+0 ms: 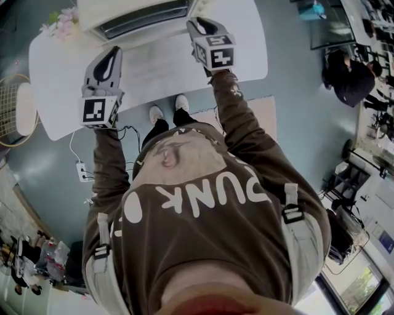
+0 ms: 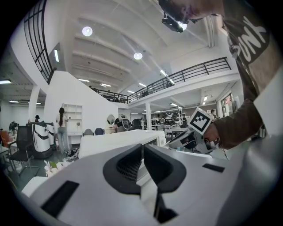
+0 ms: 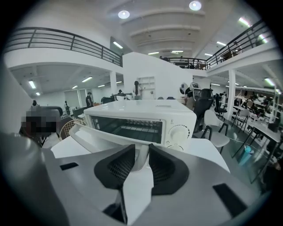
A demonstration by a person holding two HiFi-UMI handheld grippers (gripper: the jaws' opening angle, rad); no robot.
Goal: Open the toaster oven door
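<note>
The white toaster oven [image 3: 146,110] stands on a white table [image 1: 154,74]; in the head view the oven [image 1: 132,12] is at the table's far edge. Its door hangs partly swung down, so the rack inside shows. The door's white handle bar [image 3: 86,134] runs from the left into my right gripper [image 3: 141,152], whose pads are shut on the bar's right end. In the head view my right gripper [image 1: 200,23] reaches the oven front. My left gripper [image 1: 114,52] hovers over the table left of it, shut and holding nothing. The left gripper view shows those pads [image 2: 143,148] nearly touching.
Pink flowers [image 1: 61,24] lie at the table's far left corner. A round wire-backed chair [image 1: 15,111] stands left of the table, and a power strip [image 1: 80,171] lies on the floor near my feet. A person [image 1: 348,74] sits at desks far right.
</note>
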